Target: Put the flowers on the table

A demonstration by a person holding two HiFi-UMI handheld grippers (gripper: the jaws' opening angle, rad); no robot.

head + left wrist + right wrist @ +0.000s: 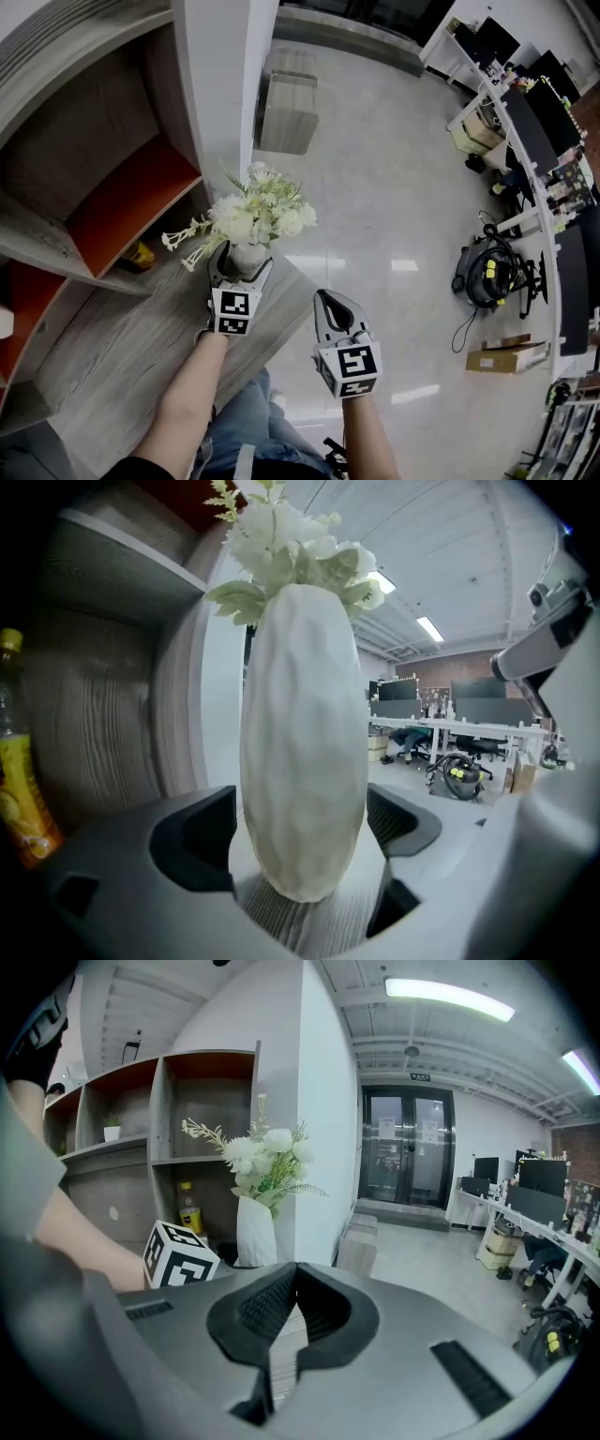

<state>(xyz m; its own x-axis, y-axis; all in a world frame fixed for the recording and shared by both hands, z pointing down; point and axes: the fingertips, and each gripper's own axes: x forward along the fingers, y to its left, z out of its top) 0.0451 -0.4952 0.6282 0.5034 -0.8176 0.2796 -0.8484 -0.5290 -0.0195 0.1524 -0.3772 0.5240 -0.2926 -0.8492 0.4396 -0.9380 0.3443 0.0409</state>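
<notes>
a: the white vase point(247, 255) of flowers point(255, 208) is standing upright on the grey wood-grain table point(112, 366), near its far edge, right by the white pillar point(225, 84).
b: and the left gripper point(244, 262) is sitting low around it, jaws standing apart on either side of the vase, close in but not squeezing.
a: the right gripper point(325, 302) is hovering just beside the table's edge, jaws pressing together on nothing.
b: behind the vase a shelf unit point(112, 187) with orange panels is showing, and a yellow bottle point(141, 254) is standing in its lower bay.
a: the room is opening out to the right: glossy pale floor point(375, 169), white desks point(525, 131) carrying dark monitors, with a vacuum cleaner point(487, 274) and a cardboard box point(509, 357) sitting near them.
b: glass doors point(407, 1152) are closing off the far end, with strip lights point(450, 999) glowing overhead.
</notes>
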